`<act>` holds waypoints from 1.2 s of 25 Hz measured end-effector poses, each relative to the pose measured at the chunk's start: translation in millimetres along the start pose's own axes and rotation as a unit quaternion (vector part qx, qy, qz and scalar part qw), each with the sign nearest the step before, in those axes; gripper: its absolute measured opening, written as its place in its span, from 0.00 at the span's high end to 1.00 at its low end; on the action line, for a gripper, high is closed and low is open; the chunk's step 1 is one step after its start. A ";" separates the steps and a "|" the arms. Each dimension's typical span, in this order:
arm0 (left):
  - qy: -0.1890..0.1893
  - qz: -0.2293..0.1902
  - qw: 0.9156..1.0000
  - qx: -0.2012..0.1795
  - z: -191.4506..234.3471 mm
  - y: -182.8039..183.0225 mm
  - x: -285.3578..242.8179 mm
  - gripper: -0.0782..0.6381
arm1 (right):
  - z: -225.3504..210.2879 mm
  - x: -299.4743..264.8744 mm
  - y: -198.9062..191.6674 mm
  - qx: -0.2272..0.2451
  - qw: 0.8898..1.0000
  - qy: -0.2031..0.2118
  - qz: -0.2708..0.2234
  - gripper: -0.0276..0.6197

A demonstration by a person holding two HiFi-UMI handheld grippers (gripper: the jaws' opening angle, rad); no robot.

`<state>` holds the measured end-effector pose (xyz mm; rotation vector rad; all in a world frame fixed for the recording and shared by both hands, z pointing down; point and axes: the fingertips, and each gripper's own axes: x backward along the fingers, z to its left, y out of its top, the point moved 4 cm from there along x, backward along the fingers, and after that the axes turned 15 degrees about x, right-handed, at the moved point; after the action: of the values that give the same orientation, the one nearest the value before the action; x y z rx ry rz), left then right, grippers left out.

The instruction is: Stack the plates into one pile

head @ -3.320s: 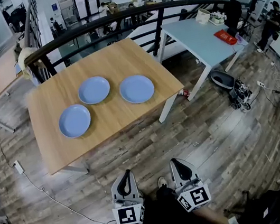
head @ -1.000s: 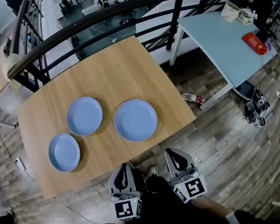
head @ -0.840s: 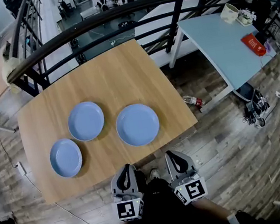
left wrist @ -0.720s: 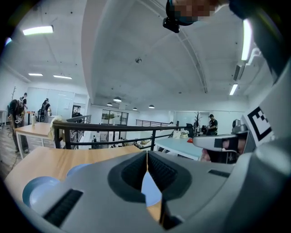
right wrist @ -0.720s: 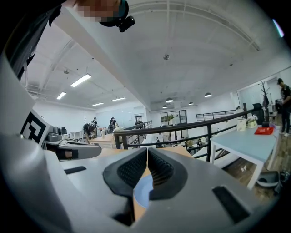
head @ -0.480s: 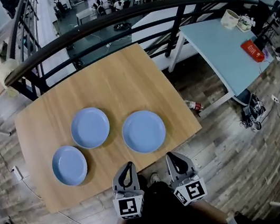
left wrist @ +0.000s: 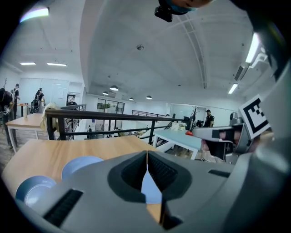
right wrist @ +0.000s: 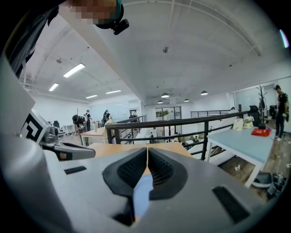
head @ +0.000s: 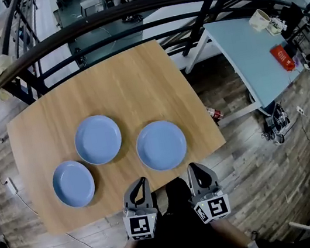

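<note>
Three blue plates lie apart on the wooden table point(head: 128, 74): the left plate point(head: 73, 183), the middle plate point(head: 98, 139) and the right plate point(head: 161, 145). My left gripper point(head: 142, 181) is shut and empty, just short of the table's near edge. My right gripper point(head: 191, 168) is shut and empty beside it, close to the right plate. In the left gripper view the shut jaws point(left wrist: 147, 154) point over the table, with two plates point(left wrist: 82, 164) at the lower left. The right gripper view shows the tips point(right wrist: 147, 151) meeting, a plate point(right wrist: 142, 191) seen below them.
A black railing point(head: 124, 16) runs behind the table. A light blue table point(head: 249, 53) with a white cup point(head: 259, 19) and a red item point(head: 281, 58) stands to the right. Cables and bags lie on the wooden floor point(head: 275, 129) at right. People work in the background.
Both grippers have come forward toward the table's near edge, still shut. The table and plates now sit closer and larger in the head view.
</note>
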<state>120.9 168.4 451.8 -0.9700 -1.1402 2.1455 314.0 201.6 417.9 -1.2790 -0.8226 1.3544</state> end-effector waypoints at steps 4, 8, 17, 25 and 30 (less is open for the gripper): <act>0.017 0.004 1.000 0.001 3.5 -5.4 -17.6 0.86 | -11.4 -19.1 -11.6 0.001 1.000 0.014 0.007 0.91; 0.050 0.004 0.999 0.008 4.3 -10.8 -37.2 0.86 | -23.6 -37.6 -21.7 0.012 0.999 0.045 0.011 0.91; 0.106 0.016 0.993 0.040 4.5 -30.3 -77.9 0.86 | -62.1 -78.8 -62.0 0.018 0.995 0.094 0.042 0.91; 0.161 0.055 0.982 0.084 27.2 -66.7 -105.0 0.85 | -76.0 -106.5 -123.4 0.003 0.986 0.134 0.099 0.91; 0.179 0.067 0.977 0.096 38.8 -84.1 -114.3 0.85 | -70.4 -117.5 -158.7 0.003 0.976 0.163 0.144 0.90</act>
<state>169.2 111.2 578.5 -1.3061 -0.6993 2.0272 403.5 110.3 583.9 -1.6102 -0.4159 1.3173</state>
